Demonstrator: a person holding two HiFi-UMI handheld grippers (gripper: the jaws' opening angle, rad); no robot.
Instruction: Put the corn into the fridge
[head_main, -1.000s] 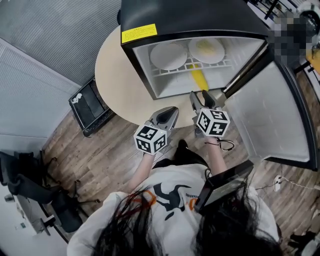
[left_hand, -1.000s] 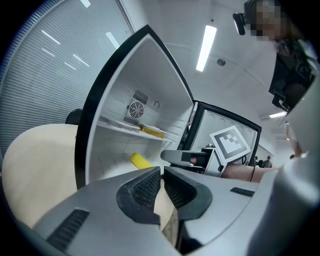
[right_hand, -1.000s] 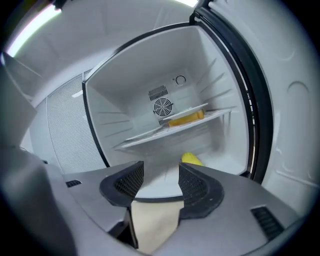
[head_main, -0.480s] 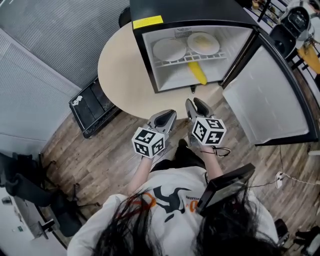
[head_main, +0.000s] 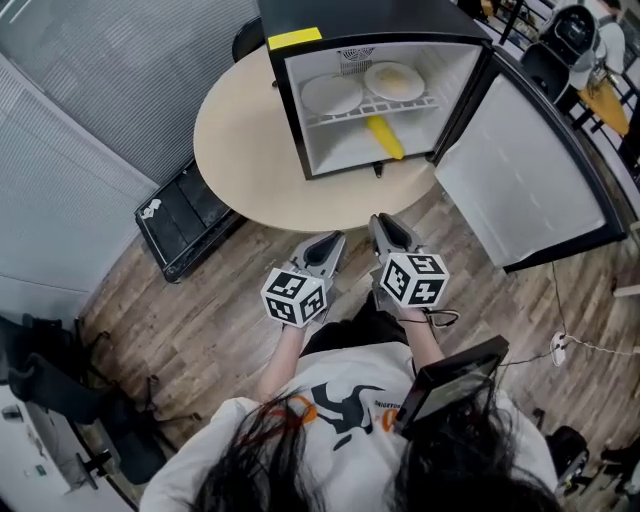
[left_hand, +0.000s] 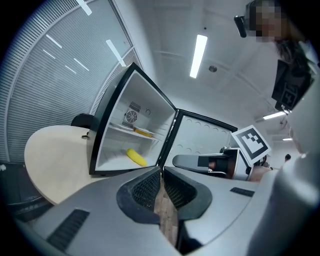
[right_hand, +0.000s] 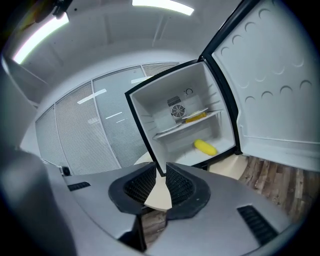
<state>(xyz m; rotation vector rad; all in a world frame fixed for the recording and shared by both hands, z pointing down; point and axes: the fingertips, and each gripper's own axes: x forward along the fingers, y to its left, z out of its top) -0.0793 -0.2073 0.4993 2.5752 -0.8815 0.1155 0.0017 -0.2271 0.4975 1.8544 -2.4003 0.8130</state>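
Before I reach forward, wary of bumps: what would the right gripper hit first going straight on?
The right gripper: probably the round table's near edge, then the mini fridge's frame; depth is unclear. Its jaws have just been closing on nothing.

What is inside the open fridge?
The corn lies on the fridge floor, below the wire shelf. On that shelf sit a left plate and a right plate; the right one holds something yellow, too small to identify. The shelf under the plates is covered.
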